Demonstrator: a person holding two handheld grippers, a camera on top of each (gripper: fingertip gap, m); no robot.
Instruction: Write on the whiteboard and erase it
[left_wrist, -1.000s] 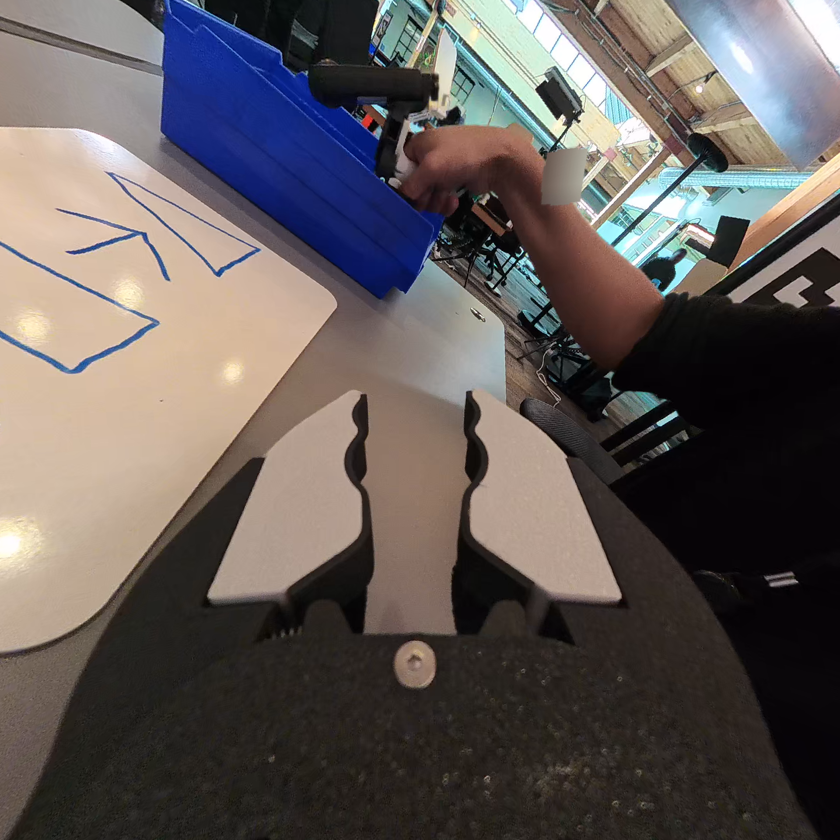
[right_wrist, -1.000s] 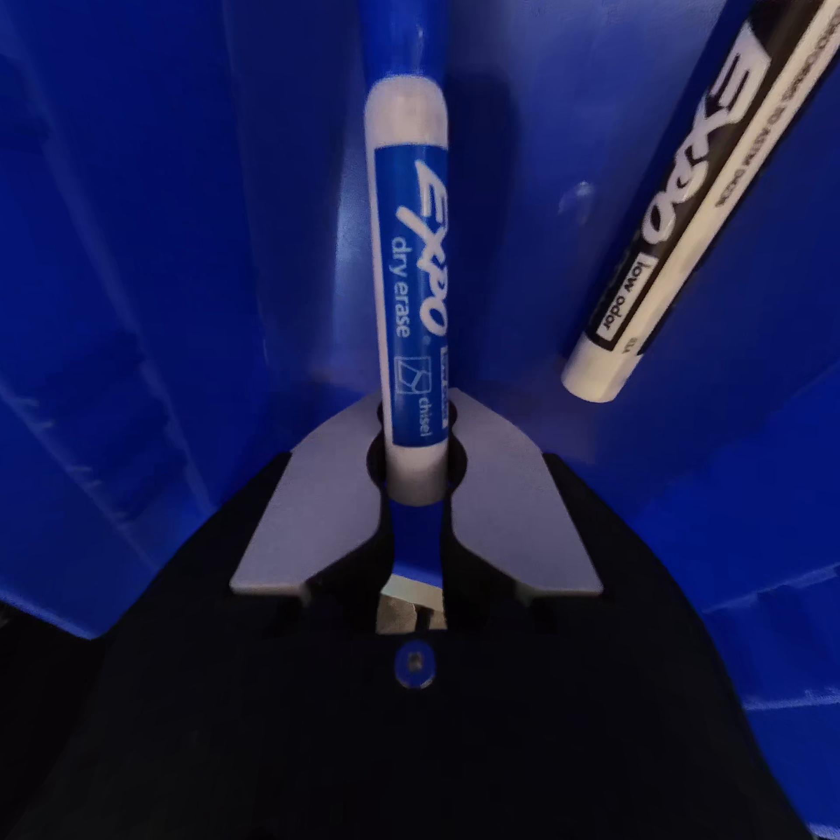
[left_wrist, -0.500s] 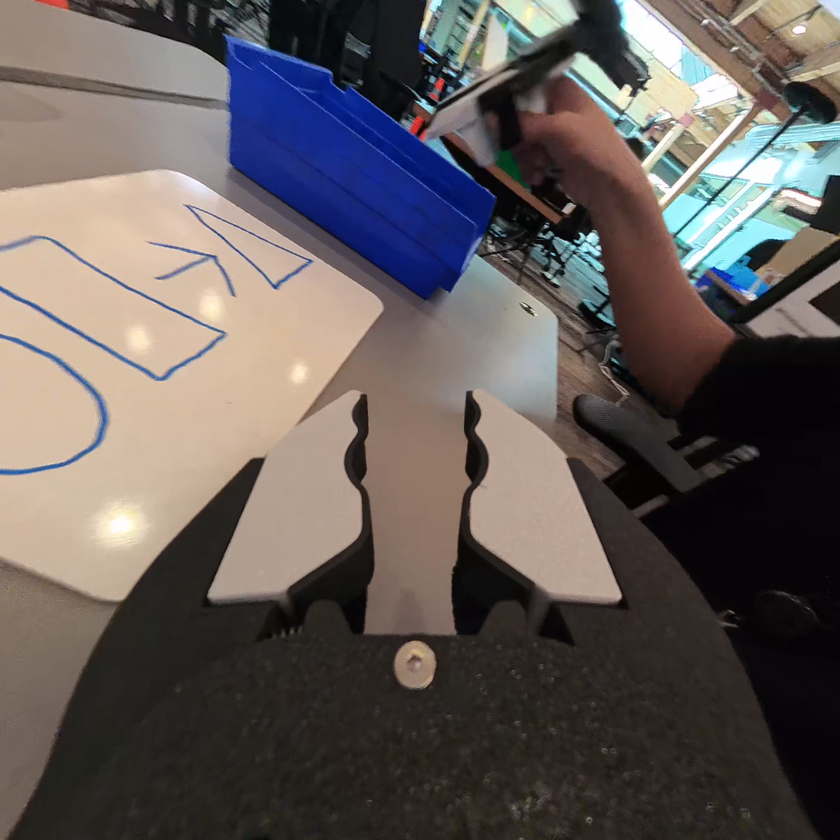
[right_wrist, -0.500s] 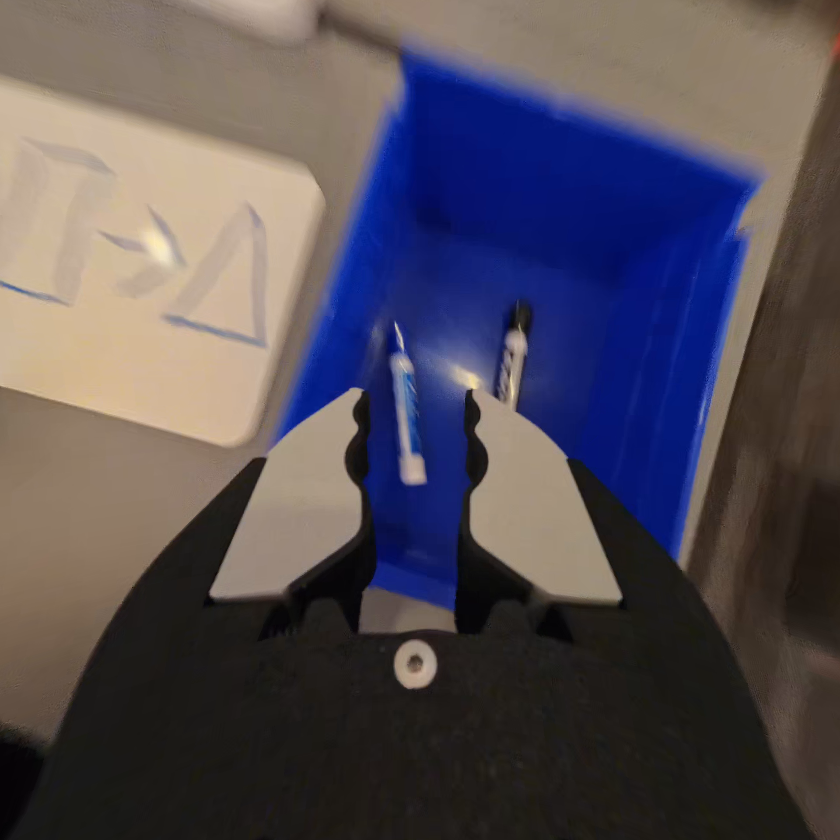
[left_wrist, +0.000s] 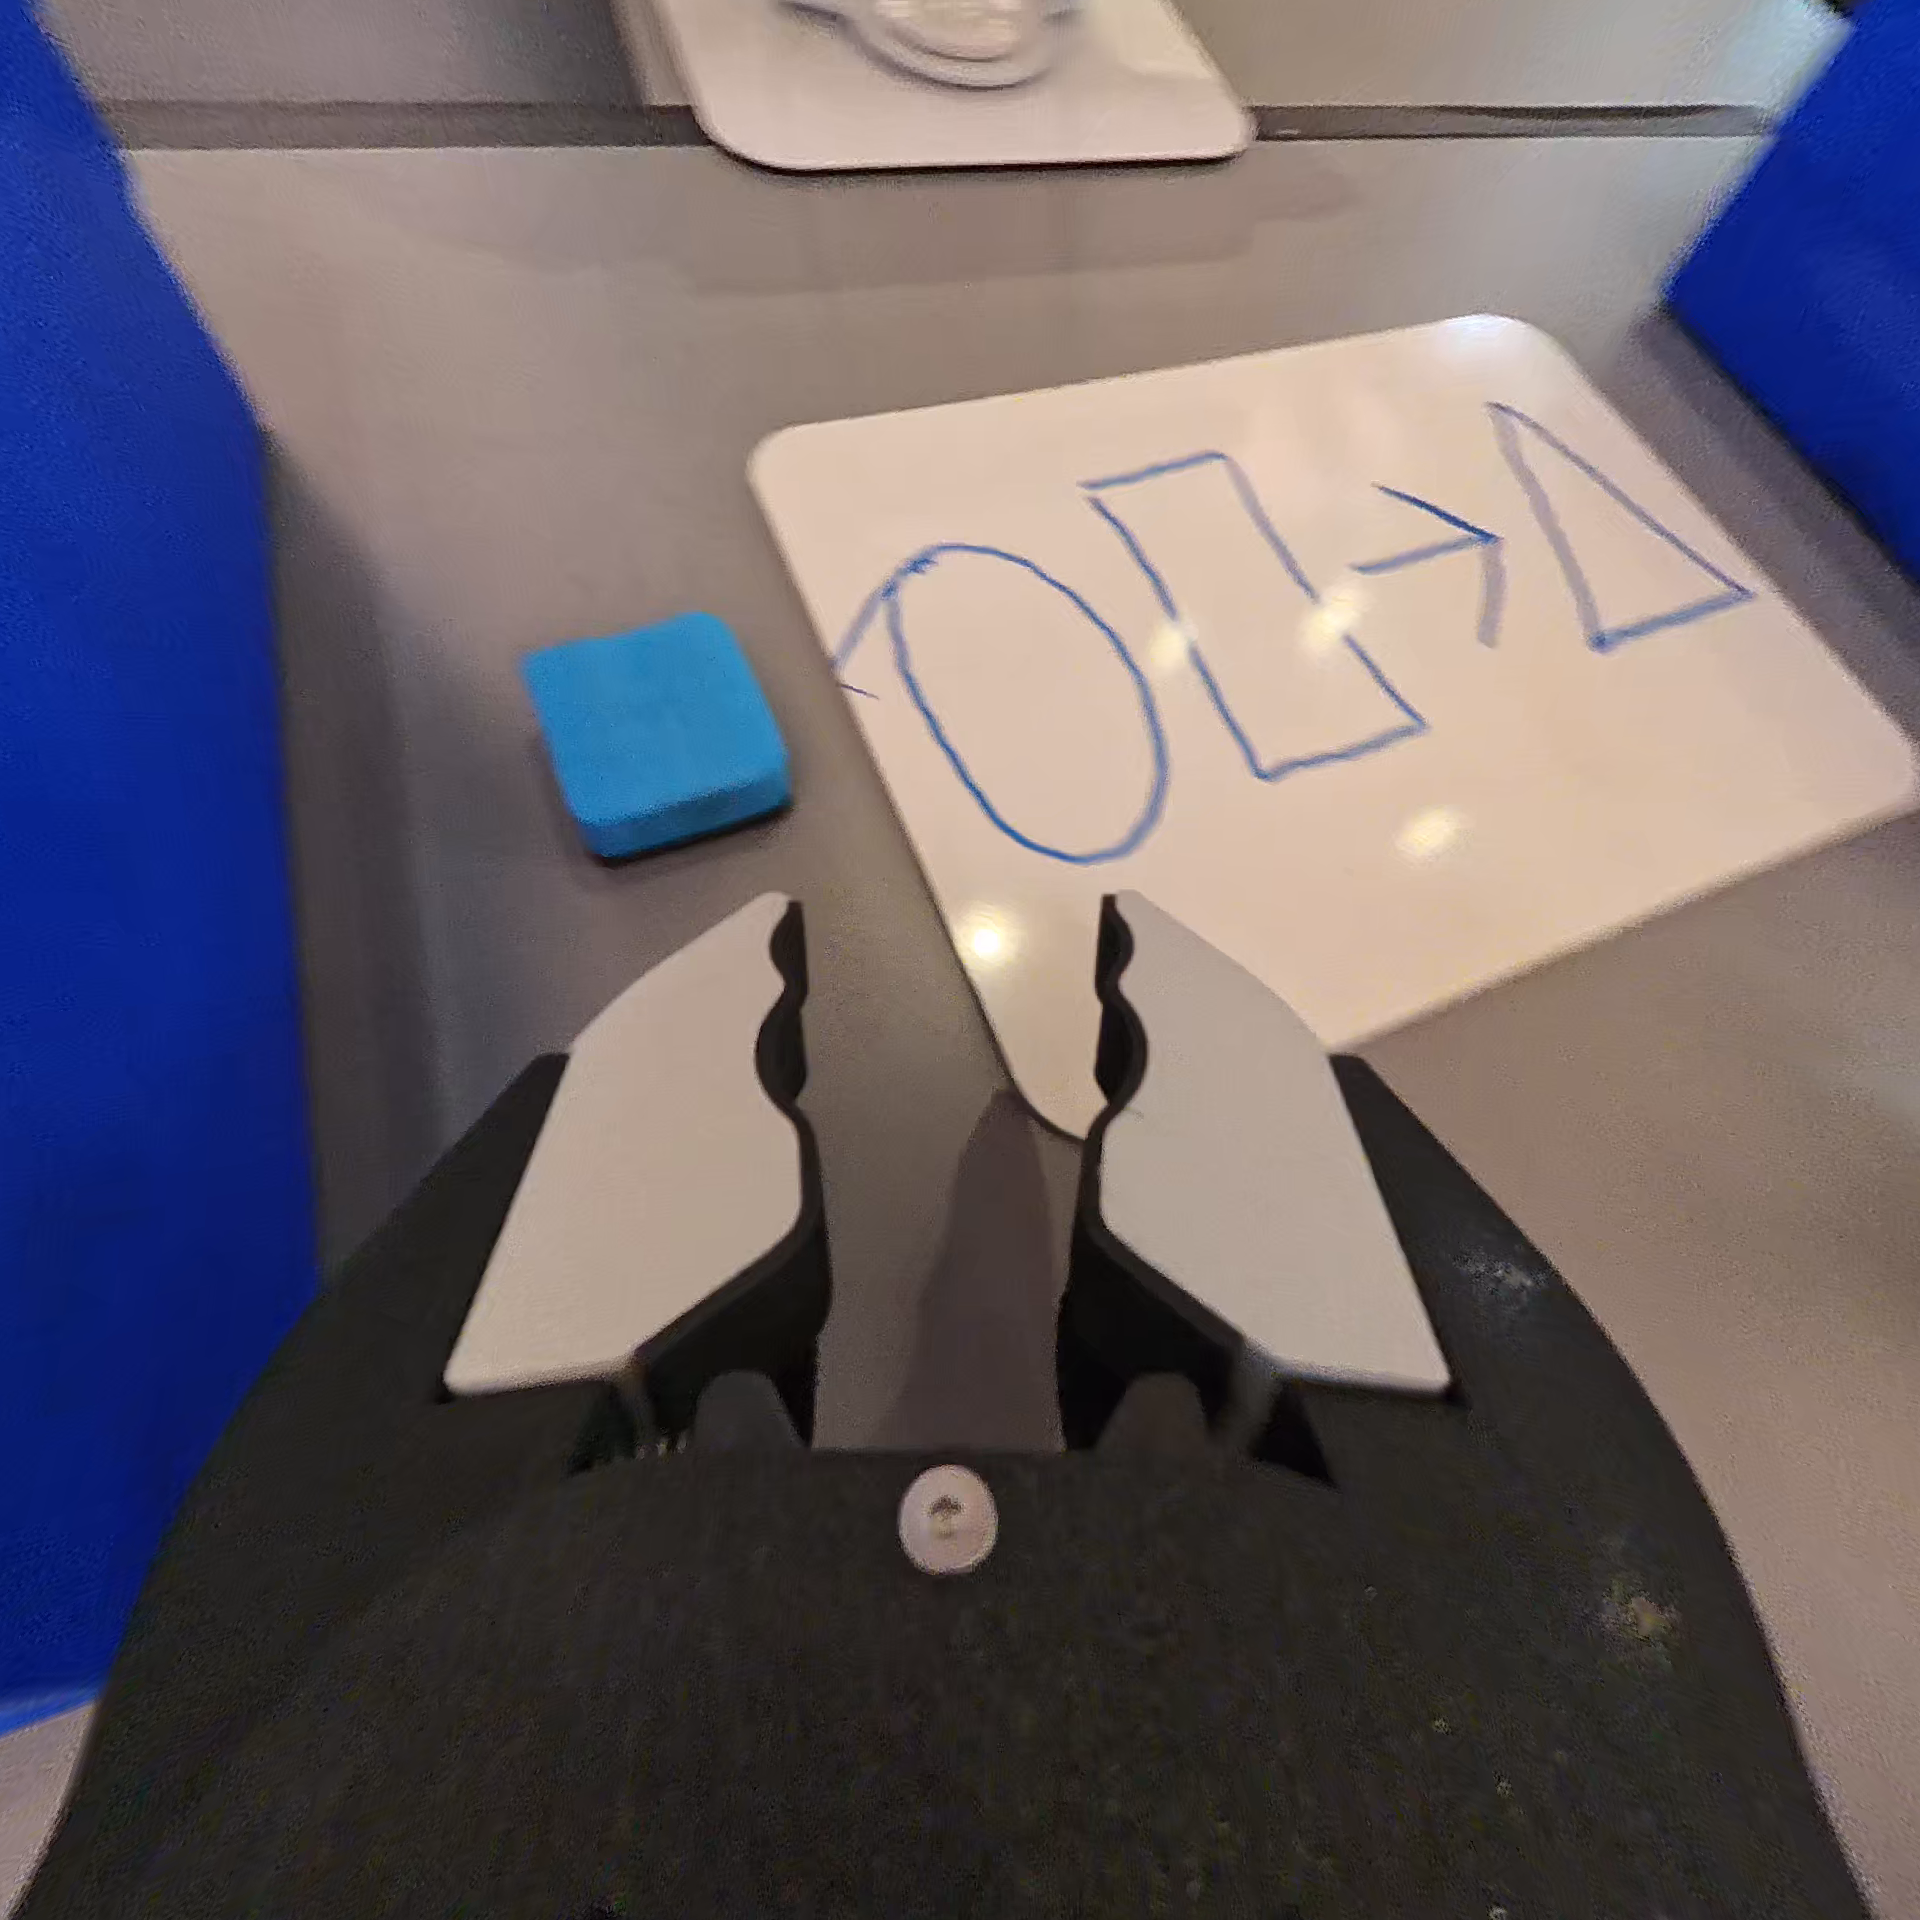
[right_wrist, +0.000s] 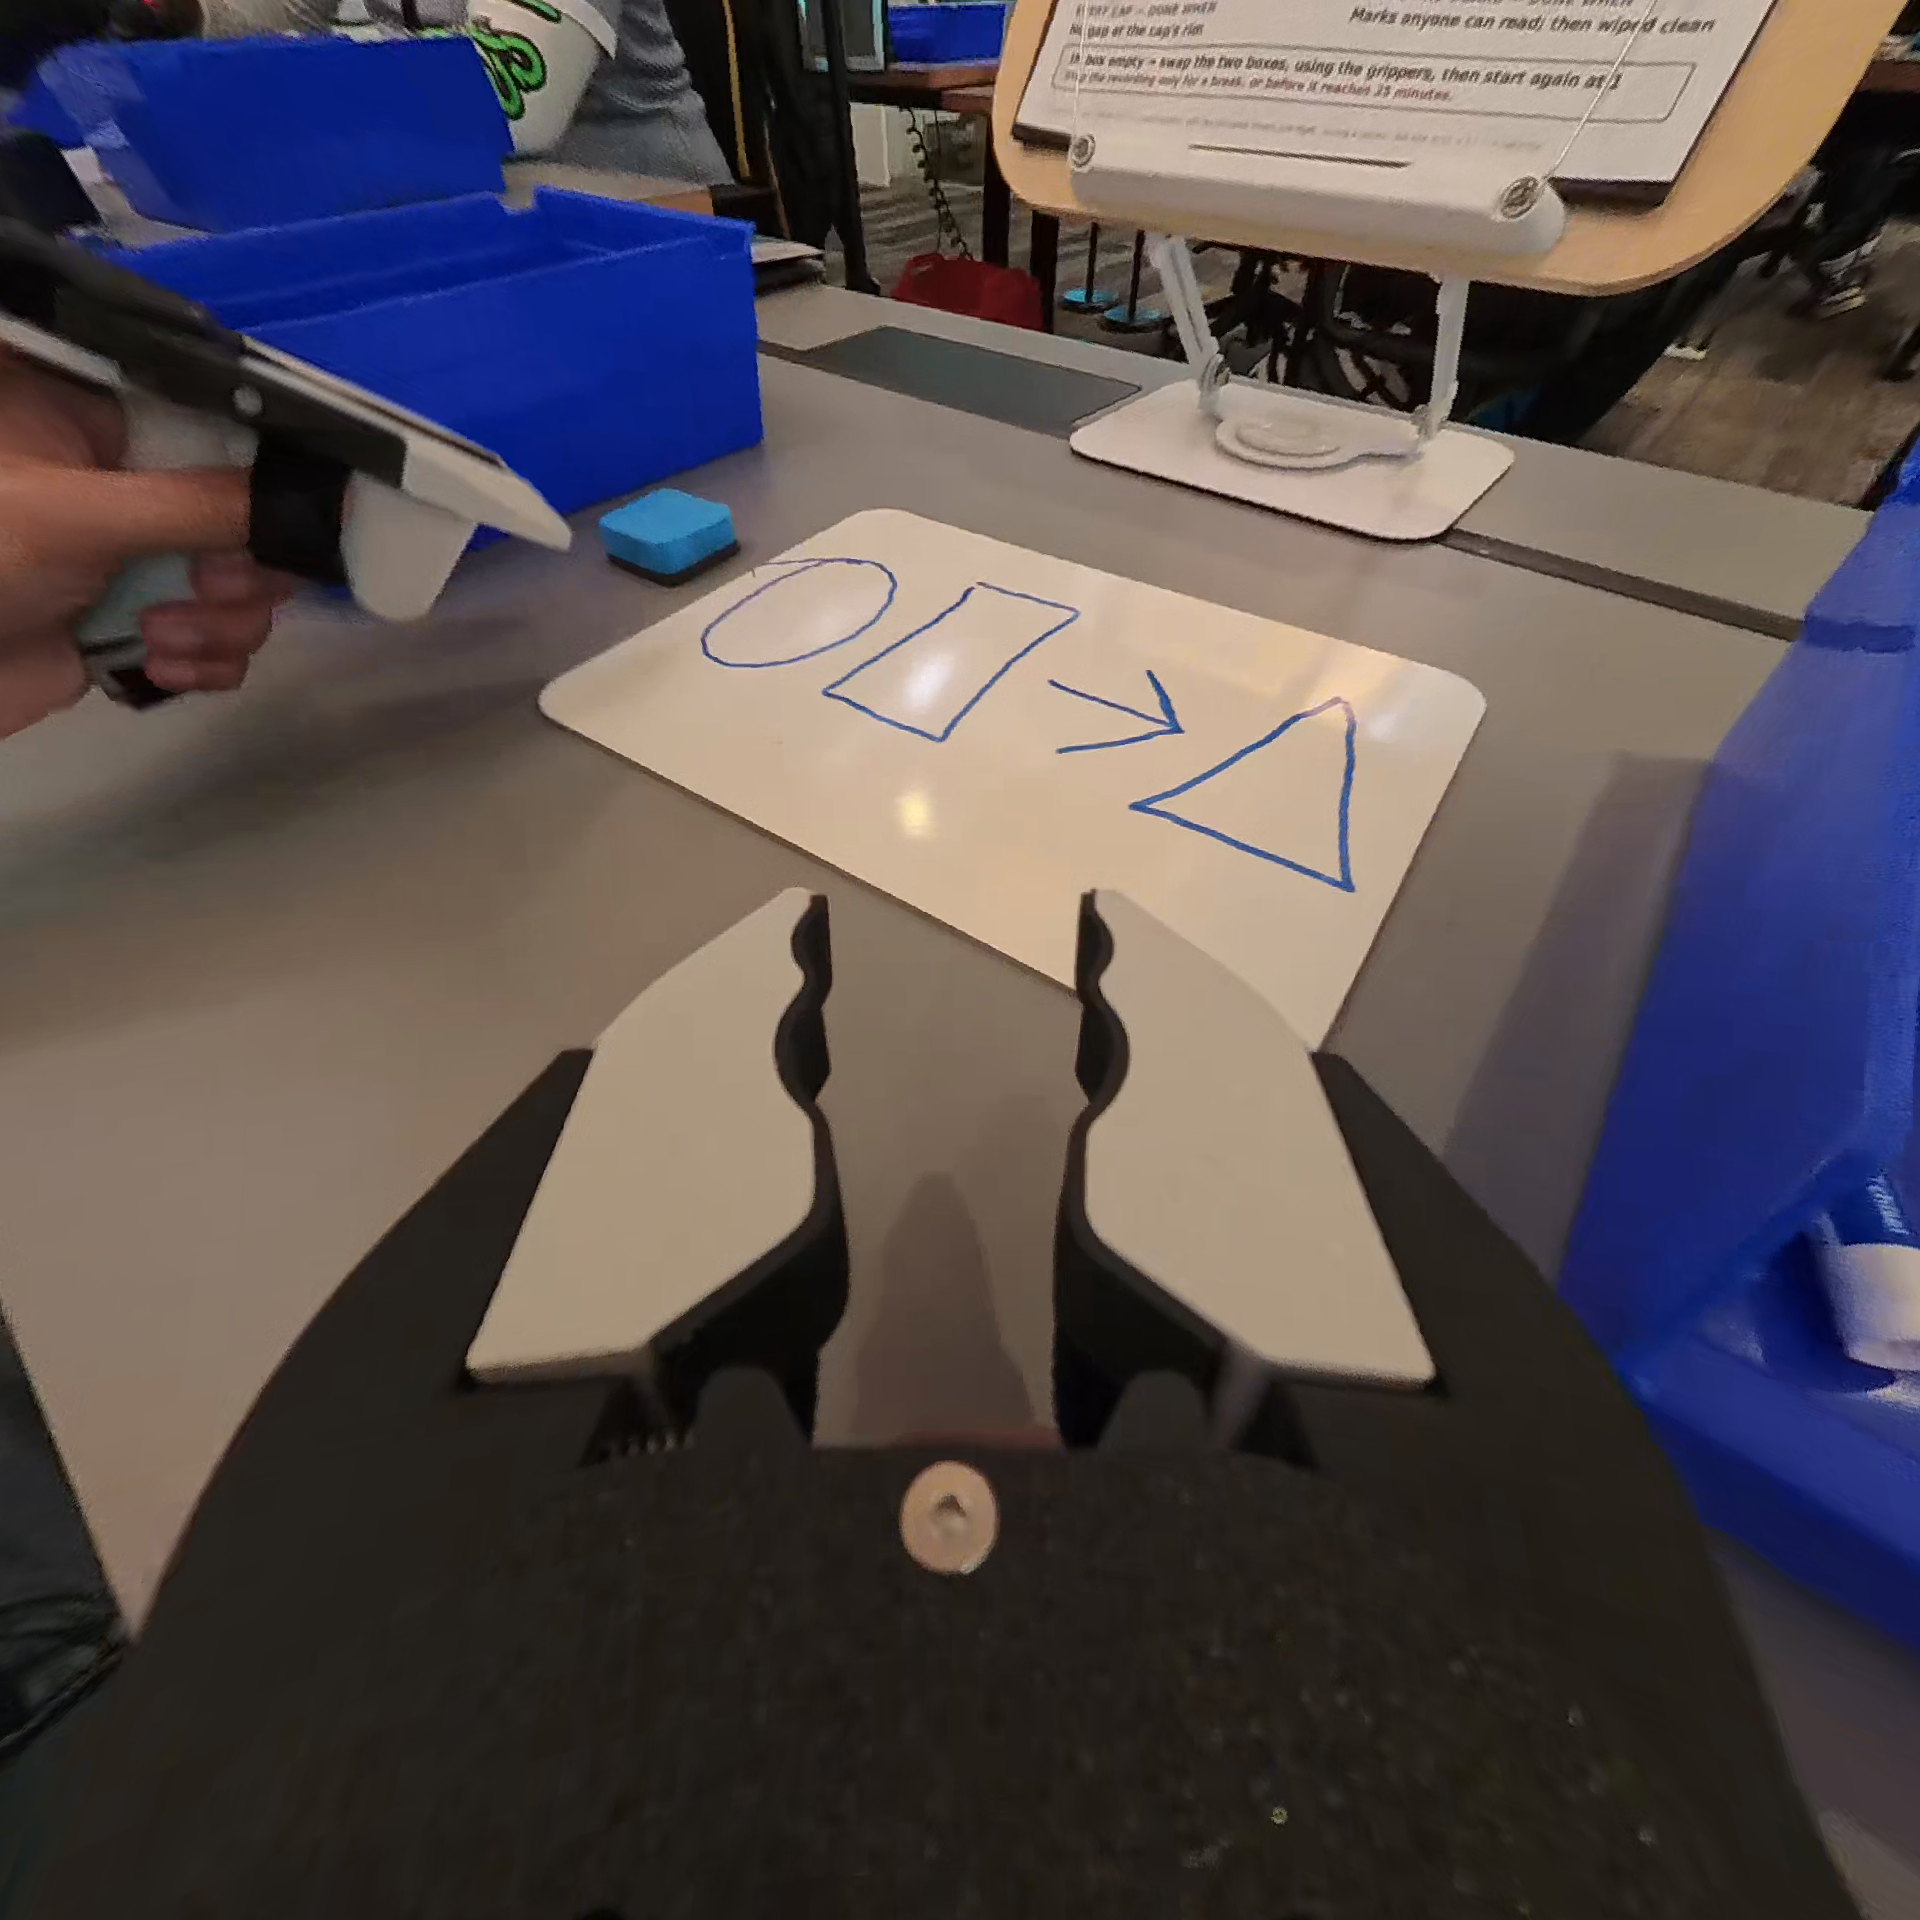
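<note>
The white whiteboard (left_wrist: 1403, 894) lies on the grey table with blue shapes and an arrow drawn on it. A blue eraser (left_wrist: 655, 717) lies on the table just left of the board. My left gripper (left_wrist: 948, 914) is open and empty, hovering near the board's near-left corner, with the eraser ahead to its left. My right gripper (right_wrist: 951, 904) is open and empty, above the table at the board's (right_wrist: 1039, 831) near edge. The right wrist view also shows the eraser (right_wrist: 670, 530) and the left gripper (right_wrist: 540, 525) in a hand, close to the eraser.
A blue bin (right_wrist: 520, 343) stands at the back left behind the eraser. Another blue bin (right_wrist: 1766, 1039) stands right of the board, with a marker (right_wrist: 1881, 1278) partly visible inside. A white stand (right_wrist: 1299, 457) holding a sheet sits behind the board.
My right gripper let go of the blue marker in the bin, pulled out and now faces the whiteboard, open. My left gripper swung left toward the eraser and board.
</note>
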